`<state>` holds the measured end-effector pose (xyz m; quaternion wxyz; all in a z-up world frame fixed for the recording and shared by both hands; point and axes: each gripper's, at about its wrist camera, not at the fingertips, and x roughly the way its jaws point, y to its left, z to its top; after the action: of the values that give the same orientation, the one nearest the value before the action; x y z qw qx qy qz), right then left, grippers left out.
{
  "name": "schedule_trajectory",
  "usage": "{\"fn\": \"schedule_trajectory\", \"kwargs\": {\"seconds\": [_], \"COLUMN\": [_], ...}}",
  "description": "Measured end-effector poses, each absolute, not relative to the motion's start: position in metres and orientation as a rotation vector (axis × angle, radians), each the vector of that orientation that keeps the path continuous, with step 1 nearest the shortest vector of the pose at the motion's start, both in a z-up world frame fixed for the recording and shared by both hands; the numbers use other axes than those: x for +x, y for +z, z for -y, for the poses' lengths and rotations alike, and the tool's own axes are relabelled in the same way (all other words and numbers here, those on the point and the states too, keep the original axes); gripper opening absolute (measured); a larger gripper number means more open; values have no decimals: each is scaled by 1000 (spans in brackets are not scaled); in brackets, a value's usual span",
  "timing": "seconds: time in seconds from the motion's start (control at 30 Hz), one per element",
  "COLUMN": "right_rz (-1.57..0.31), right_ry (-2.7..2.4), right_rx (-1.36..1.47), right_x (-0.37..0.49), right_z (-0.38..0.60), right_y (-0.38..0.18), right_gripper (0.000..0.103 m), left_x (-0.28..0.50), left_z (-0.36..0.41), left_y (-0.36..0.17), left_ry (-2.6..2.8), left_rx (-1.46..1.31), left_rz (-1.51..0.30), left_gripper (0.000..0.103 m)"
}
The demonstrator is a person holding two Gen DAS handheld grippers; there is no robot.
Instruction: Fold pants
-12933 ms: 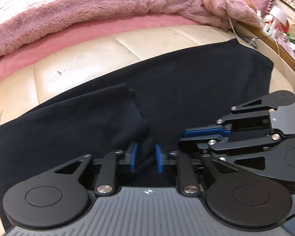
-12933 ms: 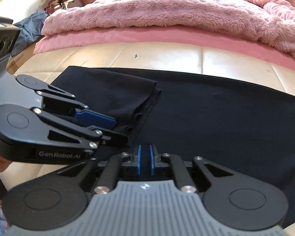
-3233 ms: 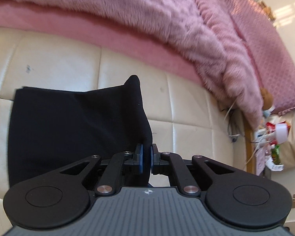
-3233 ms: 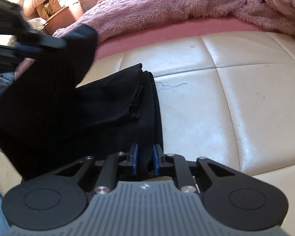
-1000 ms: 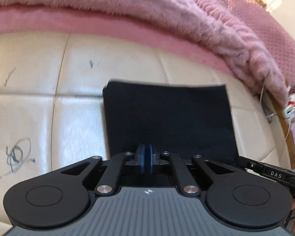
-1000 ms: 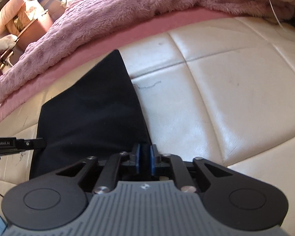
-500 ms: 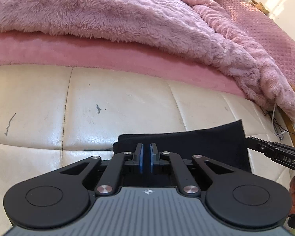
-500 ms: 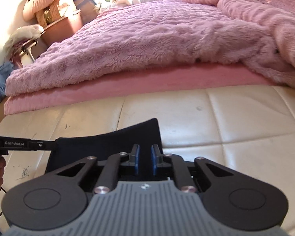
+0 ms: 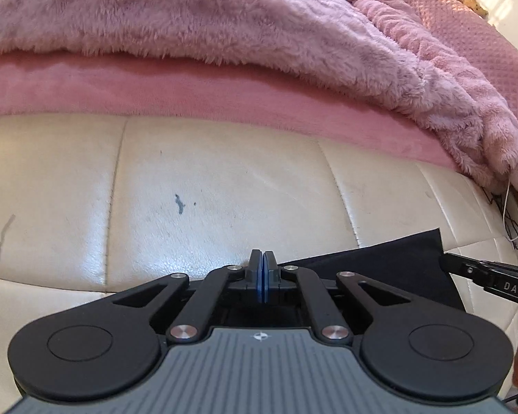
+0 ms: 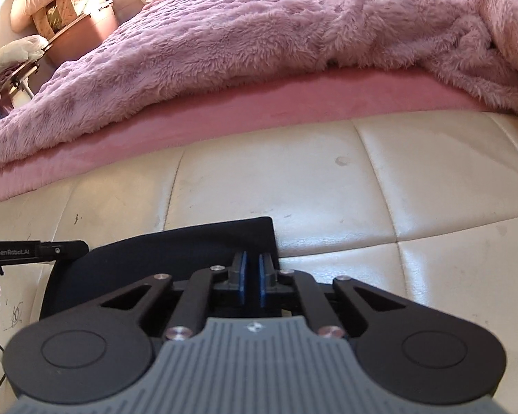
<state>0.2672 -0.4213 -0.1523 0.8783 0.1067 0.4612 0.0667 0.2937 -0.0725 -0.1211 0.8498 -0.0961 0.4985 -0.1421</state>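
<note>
The black pants [image 9: 390, 262] lie folded into a small flat stack on the cream leather surface [image 9: 224, 189]. They also show in the right wrist view [image 10: 176, 245]. My left gripper [image 9: 263, 276] is shut with nothing between its blue pads, pulled back from the stack's left end. My right gripper [image 10: 251, 272] is slightly open and empty, just over the stack's near right edge. Each gripper's tip shows in the other's view: the right one [image 9: 480, 274] and the left one [image 10: 34, 250].
A fluffy pink blanket [image 9: 259, 34] and a pink sheet edge [image 9: 190, 93] border the far side of the surface. A white cable [image 9: 507, 220] hangs at the right. A basket and boxes [image 10: 69, 20] stand far left in the right wrist view.
Both grippers let go of the folded stack and drew back and up. The left jaws closed empty and the right jaws stayed a little apart. The stack has not moved.
</note>
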Motion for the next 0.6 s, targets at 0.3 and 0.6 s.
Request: {"fn": "schedule_trajectory", "kwargs": {"seconds": [0.3, 0.6], "right_rz": [-905, -947], "right_ry": [150, 230], "right_rx": [174, -42], "right_x": [188, 104], "right_z": [431, 406], "right_y": [-110, -114], "right_gripper": [10, 10], "left_x": [229, 160], "left_z": [59, 76], "left_y": [-77, -91], "left_ry": [-406, -518], "left_rx": [-226, -119], "left_rz": [-1005, -1103], "left_gripper": [6, 6]}}
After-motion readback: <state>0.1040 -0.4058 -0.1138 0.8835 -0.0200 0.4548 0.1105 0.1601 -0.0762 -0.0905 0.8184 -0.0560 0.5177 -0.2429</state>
